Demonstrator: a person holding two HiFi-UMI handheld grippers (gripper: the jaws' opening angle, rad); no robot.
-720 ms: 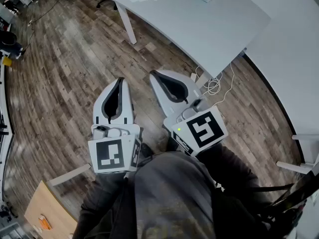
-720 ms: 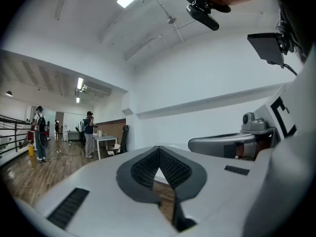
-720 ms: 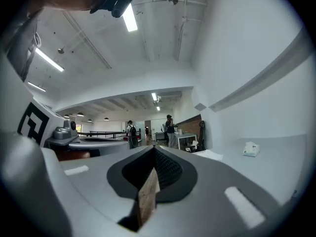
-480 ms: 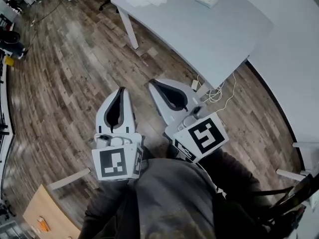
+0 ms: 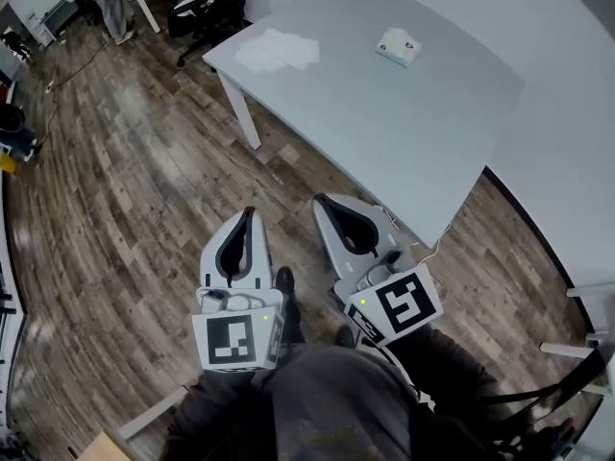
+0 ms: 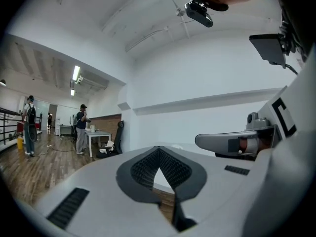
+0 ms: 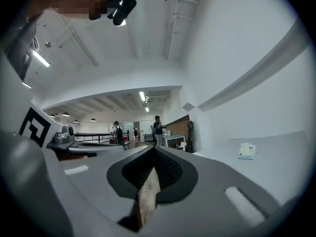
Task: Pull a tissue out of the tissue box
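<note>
Tissue box (image 5: 398,46): stands on the grey table (image 5: 384,133), toward its far side, w/ a white tissue showing at the top slot; also seen in the right gripper view (image 7: 247,151), off to the right of the jaws and well apart from them; nothing touches it.

Loose white sheets (image 5: 277,50): lie flat on the same table near its left corner, apart from the box.

Right gripper (image 5: 323,201): held level over the wood floor (image 5: 125,161), short of the table's near edge; jaws together, tips meeting (image 7: 153,148), nothing between them; only a sliver of floor shows through the gap behind the tips; marker cube (image 5: 404,301) at its rear.

Left gripper (image 5: 249,213): held level beside the right gripper, approx. parallel to it, also over the floor; jaws together at the tips (image 6: 158,148), nothing clamped; marker cube (image 5: 235,339) at its rear.

Surroundings: black office chair (image 5: 197,3) behind the table's left corner; a white cable (image 5: 434,243) hangs at the table's near edge; two persons (image 6: 81,127) stand far off in the room in the left gripper view.
</note>
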